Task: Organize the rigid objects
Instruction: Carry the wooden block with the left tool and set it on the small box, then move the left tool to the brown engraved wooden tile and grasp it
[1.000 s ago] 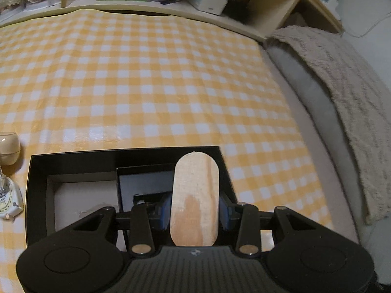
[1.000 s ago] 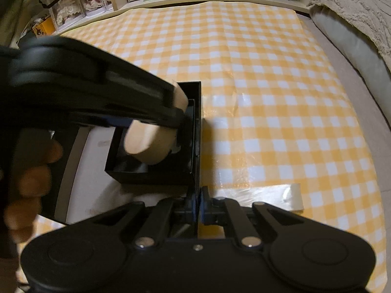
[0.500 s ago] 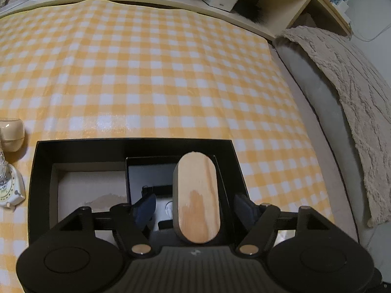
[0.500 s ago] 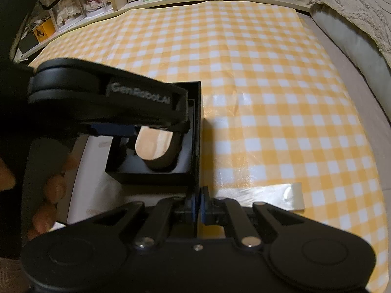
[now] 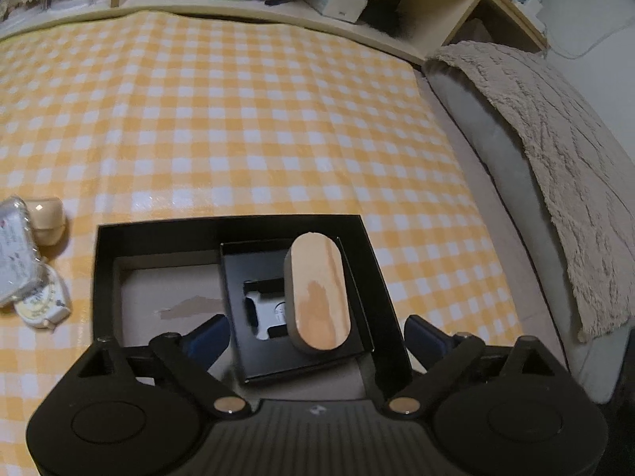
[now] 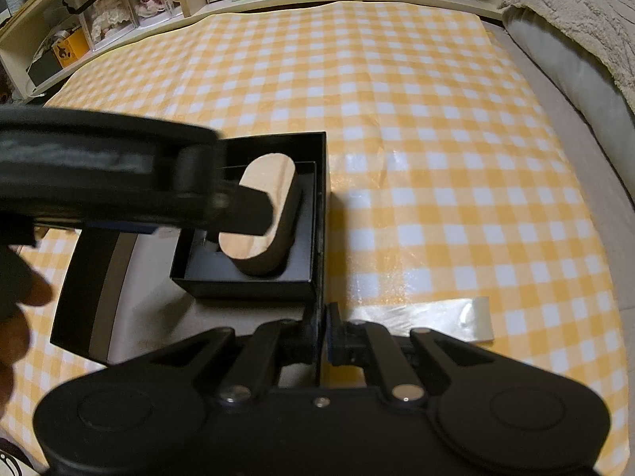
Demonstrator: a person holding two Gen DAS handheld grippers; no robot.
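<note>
Left wrist view, left to right: a cream container (image 5: 47, 220) and two flat packets (image 5: 16, 261) lie on the yellow checked cloth (image 5: 258, 119); just beside them stands the open black box (image 5: 104, 277), and against its right wall sits a smaller black tray (image 5: 238, 273) with the oval wooden block (image 5: 319, 291) resting in it. The left gripper (image 5: 315, 335) hangs over the box, its jaws opening wide, the block between them but clear of both pads. At far right a grey blanket (image 5: 555, 150) covers a cushion. Right wrist view: the right gripper (image 6: 322, 331) is pressed together, pinching the box's right wall; a strip of clear tape (image 6: 436, 317) lies on the cloth beside it.
</note>
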